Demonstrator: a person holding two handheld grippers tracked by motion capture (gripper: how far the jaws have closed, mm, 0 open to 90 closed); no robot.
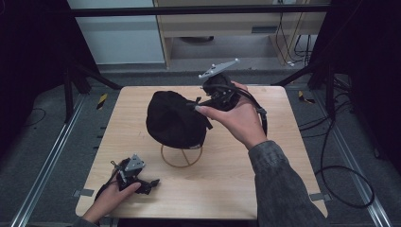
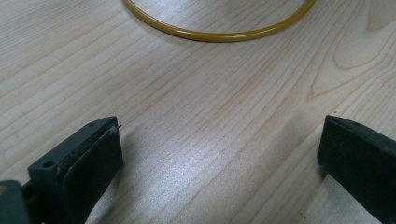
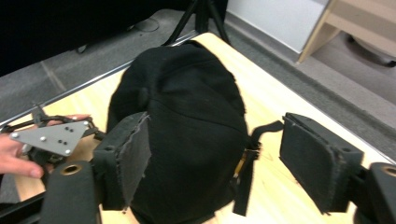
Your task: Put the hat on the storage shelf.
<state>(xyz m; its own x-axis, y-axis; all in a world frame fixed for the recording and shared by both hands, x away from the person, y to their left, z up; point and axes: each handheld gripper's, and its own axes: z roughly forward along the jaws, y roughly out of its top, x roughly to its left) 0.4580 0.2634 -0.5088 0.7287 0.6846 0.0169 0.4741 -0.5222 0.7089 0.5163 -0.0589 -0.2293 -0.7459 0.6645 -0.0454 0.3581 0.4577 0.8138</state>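
Note:
A black cap (image 1: 174,119) sits on a yellow wire stand (image 1: 181,156) at the table's middle. My right gripper (image 1: 201,105) hovers at the cap's right side, open. In the right gripper view the cap (image 3: 187,121) lies between and beyond the wide-apart jaws, and its black strap (image 3: 254,140) hangs at its right. My left gripper (image 1: 152,183) rests low on the table near the front left, open. The left gripper view has bare wood between its jaws and the stand's yellow ring (image 2: 219,33) ahead.
The wooden table (image 1: 283,156) has bare surface to the right and front. Dark tripod legs (image 1: 85,75) and cables (image 1: 340,179) lie on the floor around it. The far-off left gripper (image 3: 51,137) and its hand appear in the right gripper view.

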